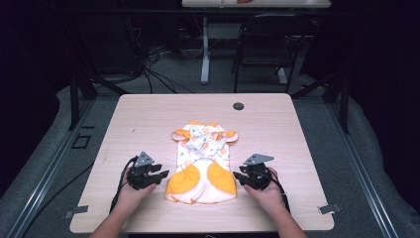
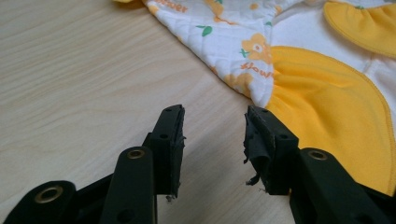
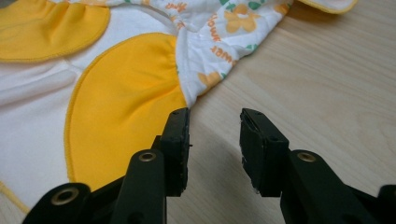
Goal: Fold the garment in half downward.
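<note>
A small quilted garment [image 1: 203,163], white with orange flower print and yellow-orange rounded panels, lies flat at the middle of the wooden table [image 1: 148,119]. My left gripper [image 1: 161,176] rests on the table just left of the garment's lower edge, open, with bare wood between its jaws. In the left gripper view the garment [image 2: 299,88] lies ahead and to the right of the left gripper [image 2: 212,140]. My right gripper [image 1: 237,177] sits just right of the garment, also open. In the right gripper view its left jaw stands beside the yellow panel [image 3: 121,102] of the garment, right gripper [image 3: 215,140] over wood.
A round dark grommet [image 1: 238,106] sits near the table's far edge. Small metal brackets mark the front corners [image 1: 75,212] [image 1: 329,208]. A black chair [image 1: 267,44] and cables stand on the floor beyond the table.
</note>
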`<control>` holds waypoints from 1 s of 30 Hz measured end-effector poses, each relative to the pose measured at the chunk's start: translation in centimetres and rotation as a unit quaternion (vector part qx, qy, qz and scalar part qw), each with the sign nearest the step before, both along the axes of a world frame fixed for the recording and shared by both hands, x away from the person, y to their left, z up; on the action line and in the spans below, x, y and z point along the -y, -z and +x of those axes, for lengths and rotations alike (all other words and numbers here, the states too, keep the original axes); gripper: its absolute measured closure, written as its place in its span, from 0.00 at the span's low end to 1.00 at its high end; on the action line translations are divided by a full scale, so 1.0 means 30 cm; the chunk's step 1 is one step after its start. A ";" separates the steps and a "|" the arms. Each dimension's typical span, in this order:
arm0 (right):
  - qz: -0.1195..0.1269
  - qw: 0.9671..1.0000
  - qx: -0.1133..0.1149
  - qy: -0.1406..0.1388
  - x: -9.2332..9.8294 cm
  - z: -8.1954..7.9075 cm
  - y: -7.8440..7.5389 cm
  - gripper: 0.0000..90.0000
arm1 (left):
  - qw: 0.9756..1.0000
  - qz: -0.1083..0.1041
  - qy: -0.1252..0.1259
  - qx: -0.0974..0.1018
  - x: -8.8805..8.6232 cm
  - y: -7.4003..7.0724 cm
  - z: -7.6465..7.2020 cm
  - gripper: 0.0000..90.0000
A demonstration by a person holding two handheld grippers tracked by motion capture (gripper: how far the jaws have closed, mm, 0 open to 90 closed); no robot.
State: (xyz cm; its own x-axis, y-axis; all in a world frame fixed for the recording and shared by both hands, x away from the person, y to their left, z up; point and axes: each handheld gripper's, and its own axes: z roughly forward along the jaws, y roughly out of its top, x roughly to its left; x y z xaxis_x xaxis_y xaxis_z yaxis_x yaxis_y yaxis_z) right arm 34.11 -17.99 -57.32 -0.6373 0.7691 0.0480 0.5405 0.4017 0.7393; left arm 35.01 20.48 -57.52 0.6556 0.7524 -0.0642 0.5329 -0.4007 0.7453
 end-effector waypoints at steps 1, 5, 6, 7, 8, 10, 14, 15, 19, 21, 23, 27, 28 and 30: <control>-0.002 1.000 0.000 -0.003 -0.007 0.003 0.000 0.71 | 1.000 0.000 0.006 -0.001 0.006 0.001 0.002 0.69; -0.012 1.000 0.000 -0.017 -0.038 0.009 0.000 0.75 | 1.000 -0.007 0.013 0.001 0.037 0.000 0.016 0.75; -0.008 1.000 -0.001 -0.019 -0.043 0.010 0.001 0.76 | 1.000 -0.010 0.011 -0.002 0.047 0.001 0.021 0.79; -0.006 1.000 -0.002 -0.019 -0.047 0.011 0.002 0.76 | 1.000 -0.011 0.012 -0.003 0.056 0.003 0.027 0.79; -0.008 1.000 -0.004 -0.022 -0.047 0.014 0.002 0.77 | 1.000 -0.012 0.011 -0.005 0.066 0.005 0.031 0.82; 0.002 1.000 -0.007 -0.018 -0.049 0.023 0.006 0.77 | 1.000 -0.014 0.013 -0.010 0.082 0.007 0.040 0.85; 0.014 1.000 -0.010 -0.018 -0.057 0.044 -0.008 0.83 | 1.000 -0.006 0.025 -0.004 0.124 0.002 0.053 0.90; 0.015 1.000 -0.005 -0.023 -0.063 0.049 -0.015 0.83 | 1.000 0.000 0.028 -0.001 0.136 0.004 0.056 0.90; 0.008 0.999 0.000 -0.032 -0.100 0.064 -0.021 0.87 | 1.000 0.000 0.028 -0.004 0.163 0.020 0.068 0.95; -0.006 0.999 -0.003 -0.036 -0.121 0.073 -0.011 0.88 | 1.000 -0.001 0.024 -0.007 0.164 0.023 0.073 0.96; -0.018 0.999 -0.007 -0.038 -0.138 0.081 0.003 0.92 | 1.000 -0.003 0.023 -0.009 0.160 0.024 0.075 0.98; -0.028 0.999 -0.007 -0.041 -0.147 0.081 0.010 0.93 | 0.999 0.007 0.031 -0.009 0.157 0.018 0.069 0.98; -0.026 0.999 -0.008 -0.043 -0.146 0.078 0.011 0.93 | 0.999 0.008 0.031 -0.006 0.155 0.015 0.066 0.98; -0.027 0.998 -0.008 -0.047 -0.144 0.068 0.012 0.93 | 0.999 0.005 0.032 -0.003 0.154 0.007 0.060 0.98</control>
